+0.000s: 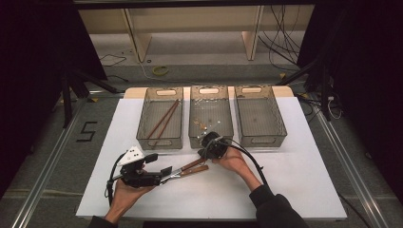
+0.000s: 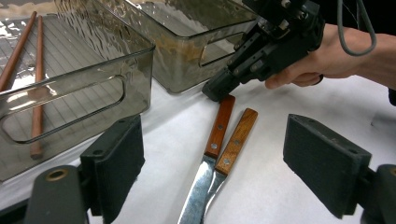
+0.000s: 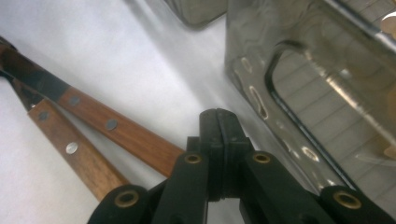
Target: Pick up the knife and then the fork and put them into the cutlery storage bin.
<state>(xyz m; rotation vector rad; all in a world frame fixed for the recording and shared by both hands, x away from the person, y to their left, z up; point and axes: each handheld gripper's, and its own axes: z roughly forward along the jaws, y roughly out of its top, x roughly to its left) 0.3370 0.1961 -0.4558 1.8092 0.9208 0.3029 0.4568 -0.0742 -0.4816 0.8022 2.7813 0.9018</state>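
While the white counter spreads under everything, three clear bins stand in a row along its far part, beyond both hand-held grippers. The left bin, ahead of the left hand-held gripper, holds a pair of brown chopsticks lying aslant; the middle bin stands just beyond the right hand-held gripper, with a few small light bits on its floor; the right bin lies farther off to that gripper's right. Between the two grippers lie two wooden-handled knives side by side and touching, flat on the counter, blades toward the left hand-held gripper and handles toward the right one. The left hand-held gripper has its jaws spread wide, one pad on either side of the blades without pressing on them. The right hand-held gripper has its jaws pressed together with nothing between them, its tip set down at the end of the longer knife's handle; whether it quite touches the wood I cannot tell.
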